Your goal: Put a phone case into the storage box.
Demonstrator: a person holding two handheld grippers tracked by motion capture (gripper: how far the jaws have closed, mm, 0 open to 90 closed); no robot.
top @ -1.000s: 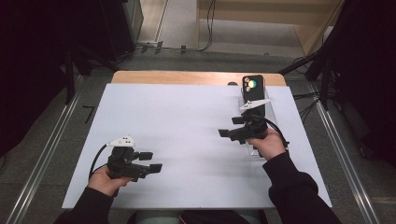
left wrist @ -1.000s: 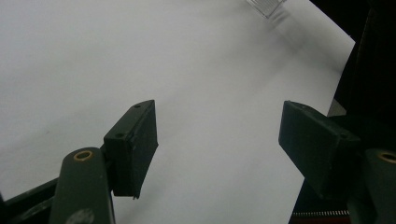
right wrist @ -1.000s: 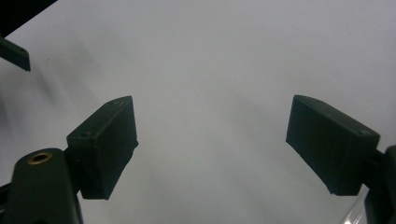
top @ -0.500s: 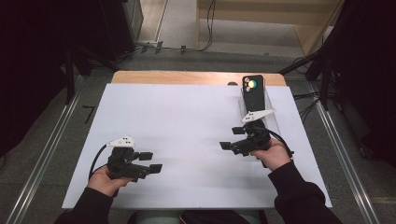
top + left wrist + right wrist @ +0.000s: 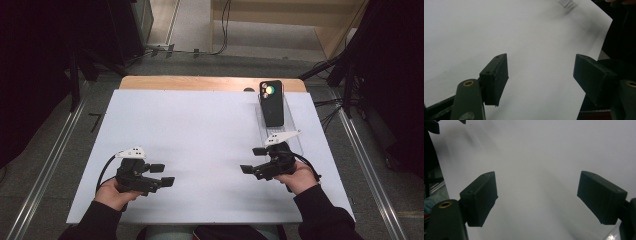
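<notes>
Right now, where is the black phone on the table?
In the high view the black phone lies at the far right of the white table, on a clear stand, just beyond the right gripper.

Phone [image 5: 272,102] in a clear stand [image 5: 295,135] at the sheet's [image 5: 200,130] far right, right gripper [image 5: 252,160] just before it, left gripper [image 5: 162,175] near left

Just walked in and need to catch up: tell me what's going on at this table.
A person sits at a white table with a two-jaw gripper in each hand. The left gripper and the right gripper both hang low over the near part of the table, jaws open and holding nothing. A dark phone lies camera side up on a clear tray at the far right, just beyond the right gripper, untouched.
</notes>
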